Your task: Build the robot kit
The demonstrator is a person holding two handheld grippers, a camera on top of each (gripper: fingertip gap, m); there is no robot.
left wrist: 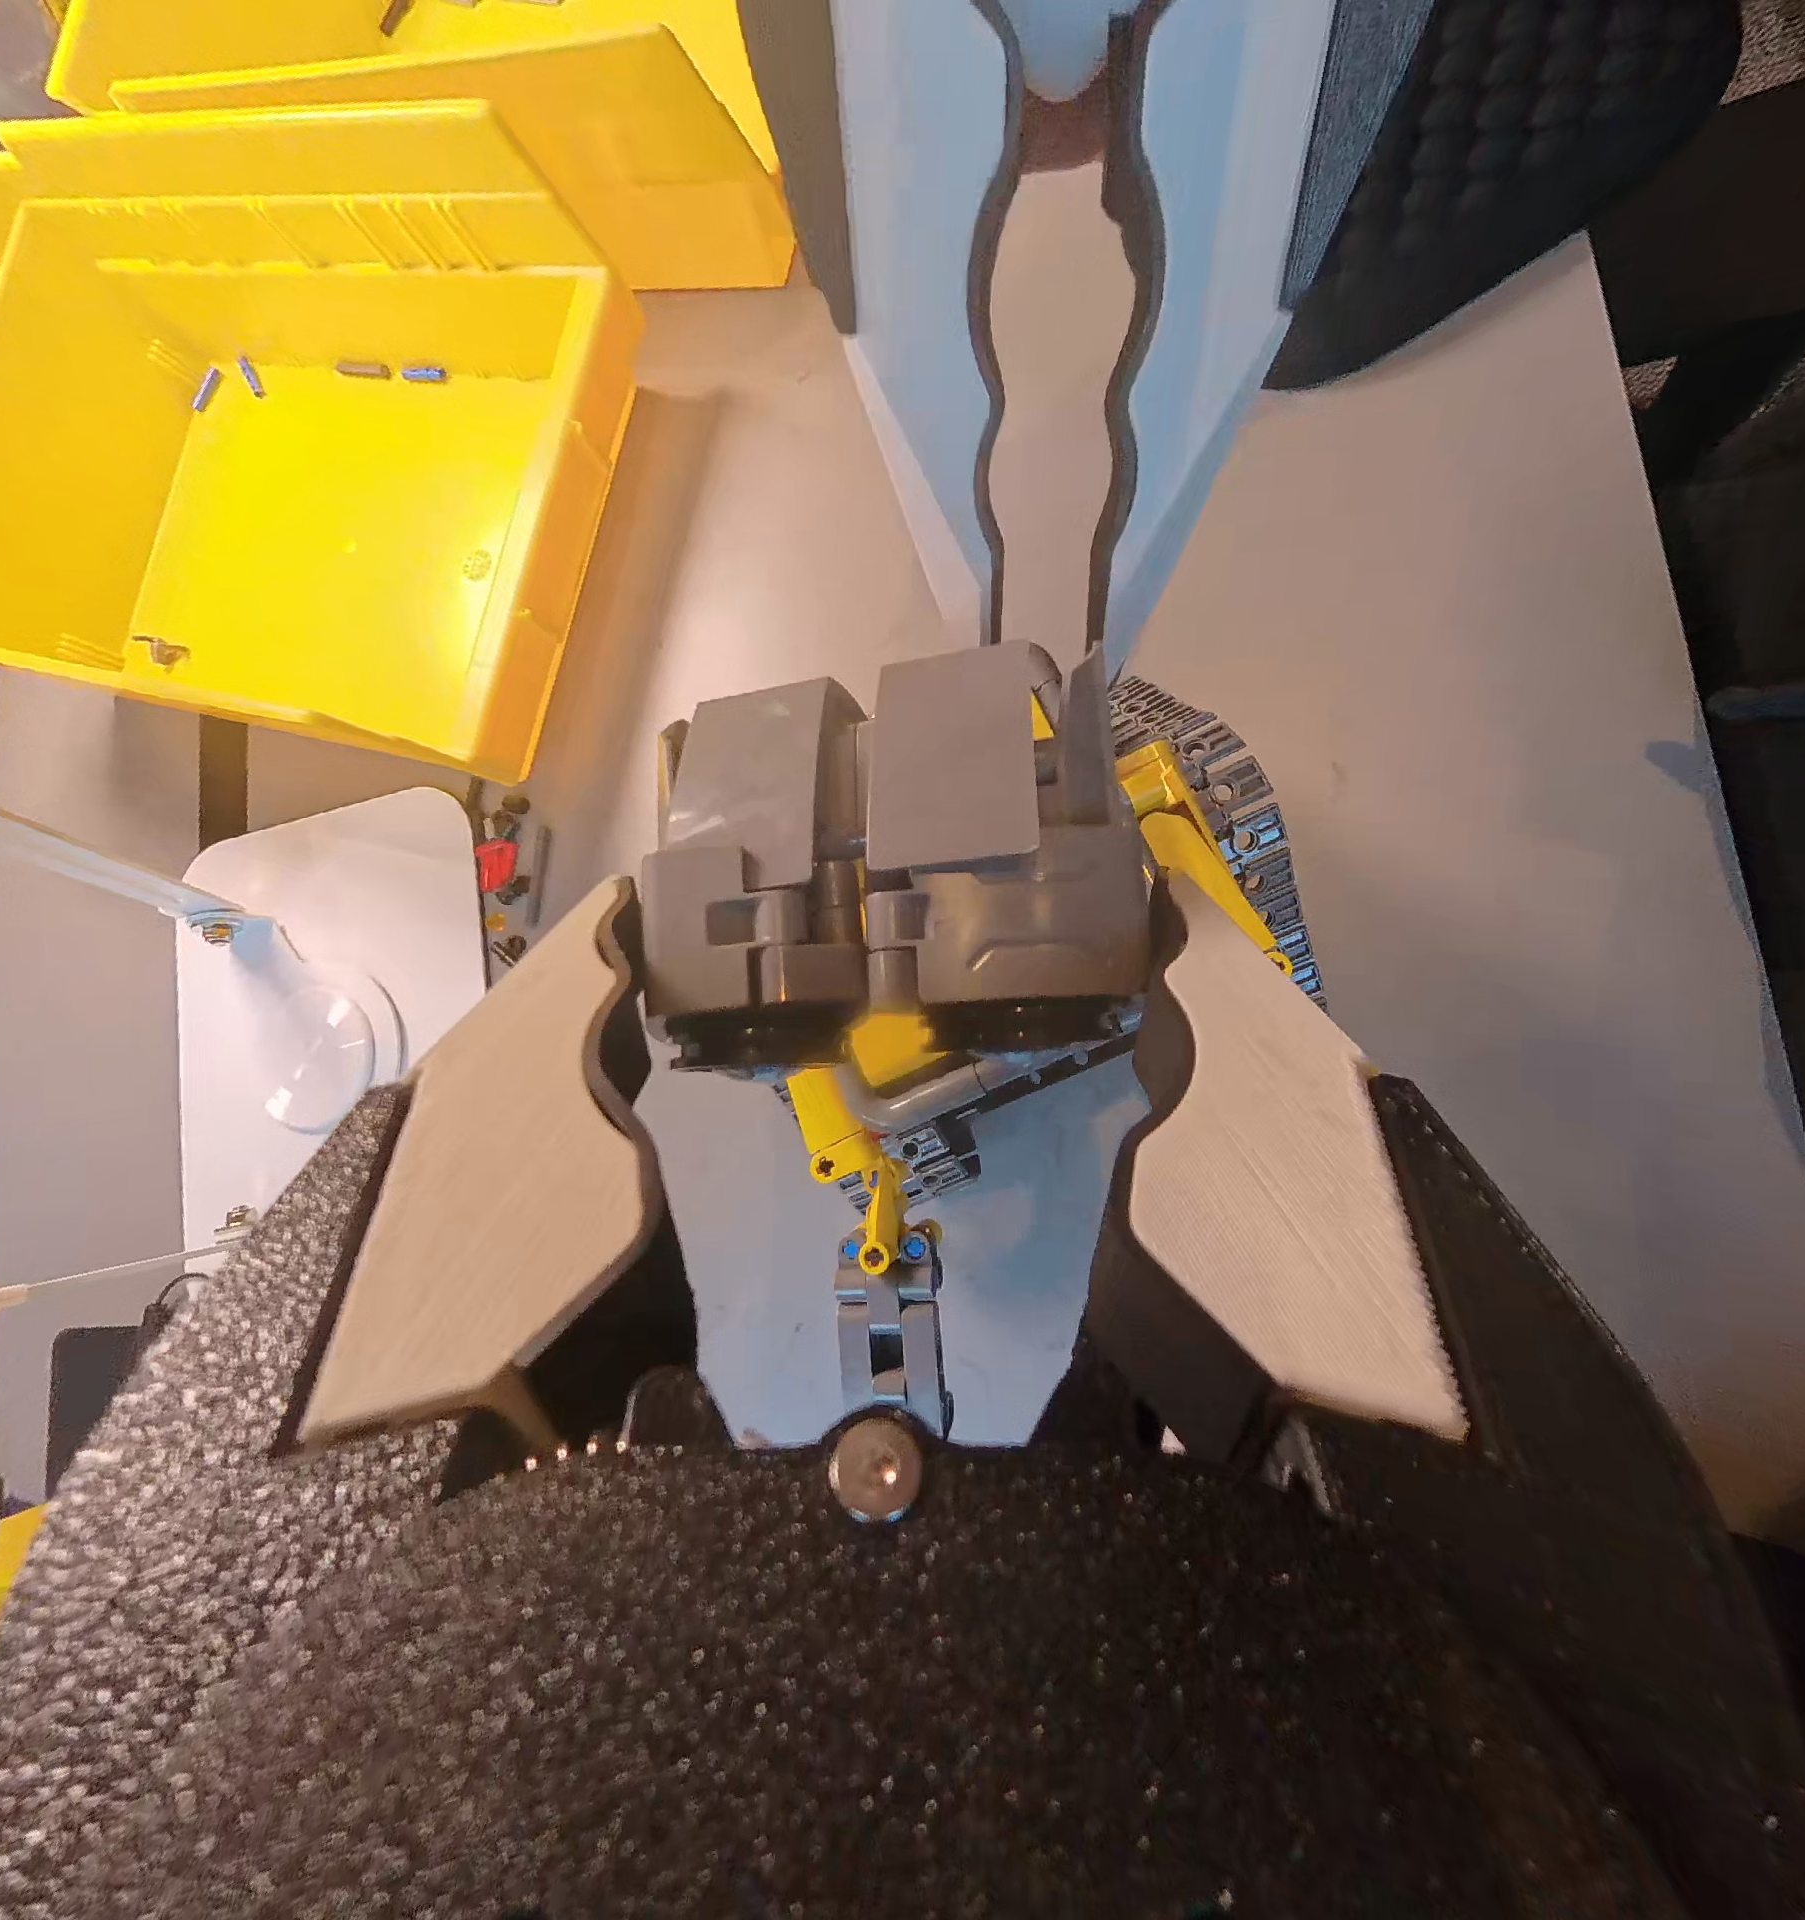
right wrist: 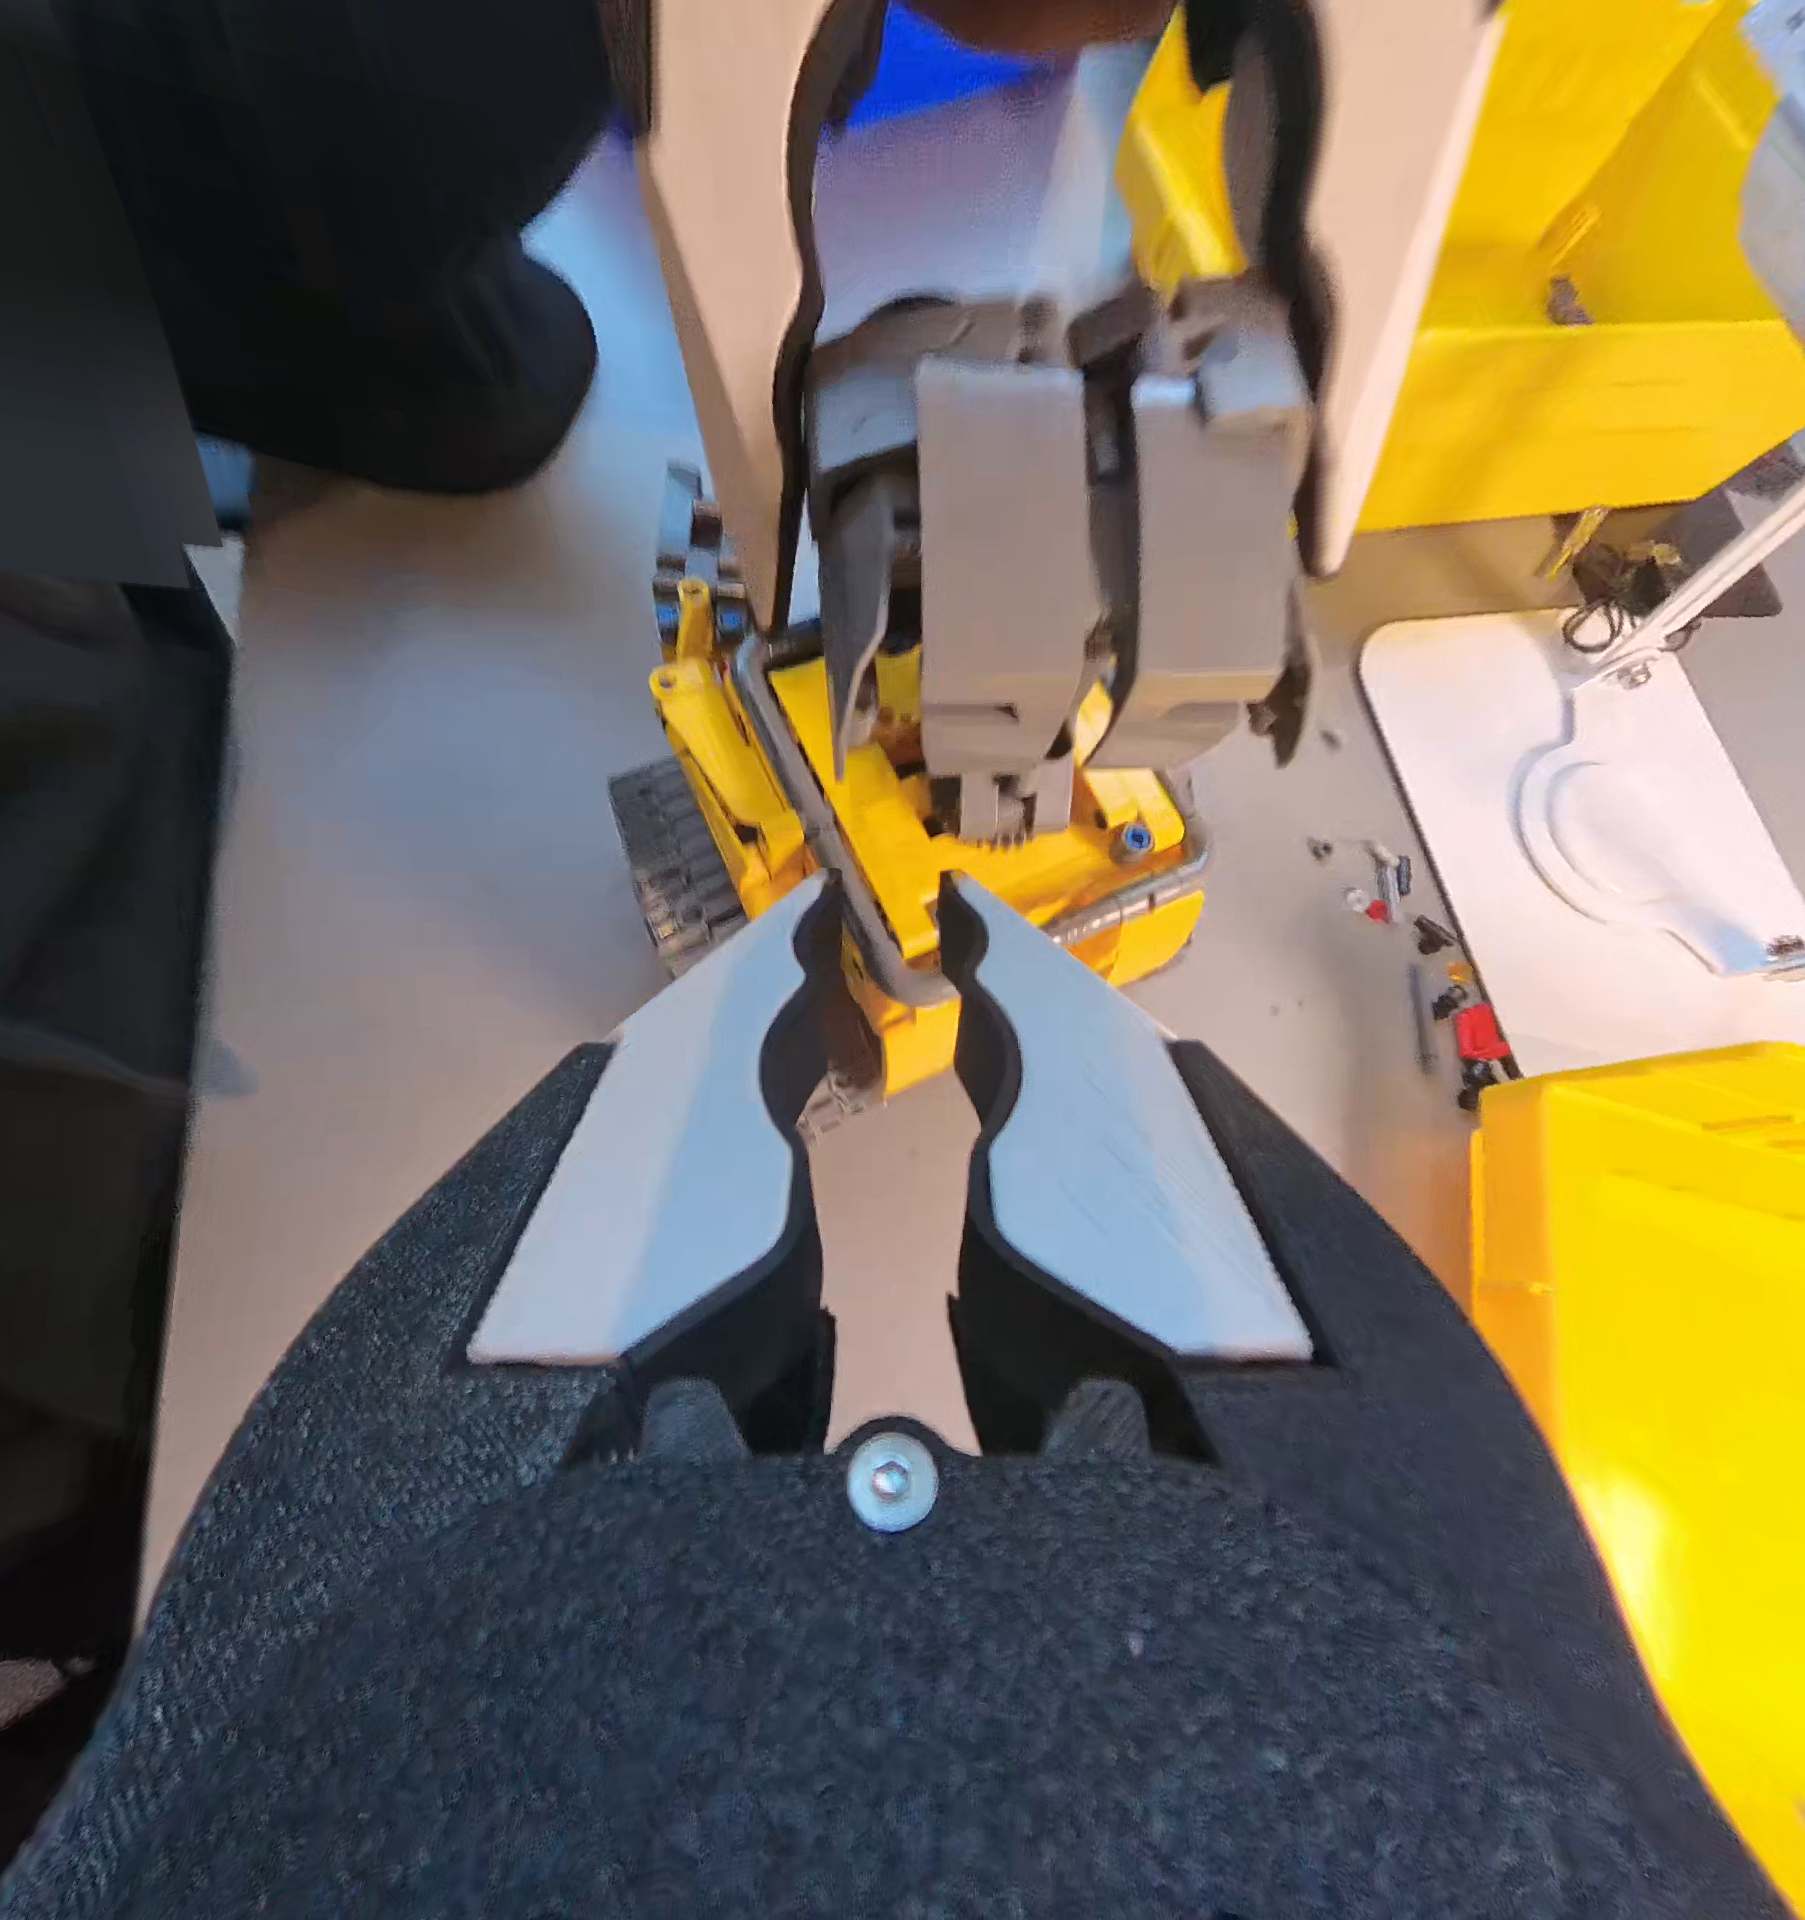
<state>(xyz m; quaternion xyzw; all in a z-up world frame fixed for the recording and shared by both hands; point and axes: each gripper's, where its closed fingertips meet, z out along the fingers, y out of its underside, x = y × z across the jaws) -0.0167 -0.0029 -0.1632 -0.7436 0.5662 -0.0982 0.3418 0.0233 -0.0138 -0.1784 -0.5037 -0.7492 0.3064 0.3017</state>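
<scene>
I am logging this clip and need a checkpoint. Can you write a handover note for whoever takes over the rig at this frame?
Left tool: shut on the grey twin-lens head of the yellow tracked brick model, one finger on each side.
Right tool: shut low on the model's body, across its grey bent rail, facing the left tool.
Model: its track appears to rest on the table, and the head sits on top.
Nearby: loose small pieces on the table and yellow bins, one with a few small parts inside.

Toy excavator base hidden — small loose parts too tiny, yellow bin cropped
</scene>
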